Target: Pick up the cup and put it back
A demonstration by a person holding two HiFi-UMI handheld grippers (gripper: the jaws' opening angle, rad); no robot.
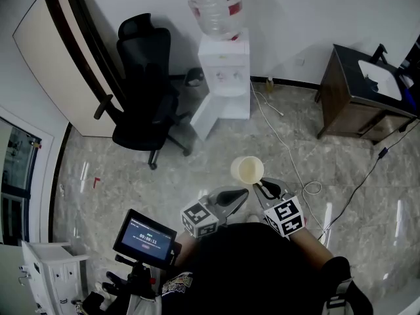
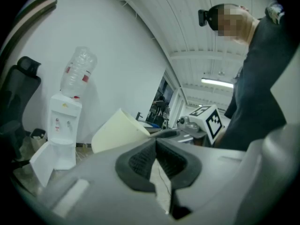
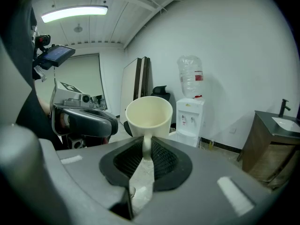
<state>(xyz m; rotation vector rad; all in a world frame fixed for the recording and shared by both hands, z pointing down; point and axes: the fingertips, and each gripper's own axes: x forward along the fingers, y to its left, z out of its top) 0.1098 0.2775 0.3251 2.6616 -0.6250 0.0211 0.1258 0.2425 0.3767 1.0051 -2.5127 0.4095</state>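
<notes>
A cream cup (image 1: 247, 170) hangs in the air in front of the person, its mouth facing up in the head view. My right gripper (image 1: 262, 188) is shut on the cup's handle; in the right gripper view the handle (image 3: 146, 144) sits pinched between the black pads below the cup (image 3: 149, 117). My left gripper (image 1: 243, 193) is just left of the cup, its tips together with nothing between them. In the left gripper view the cup (image 2: 119, 131) shows tilted just past the closed left gripper (image 2: 156, 142).
A water dispenser (image 1: 225, 71) stands by the far wall, with a black office chair (image 1: 146, 90) to its left. A dark wooden sink cabinet (image 1: 364, 97) is at the right. A white cable (image 1: 289, 156) runs over the marble floor. A small screen (image 1: 146, 238) sits near left.
</notes>
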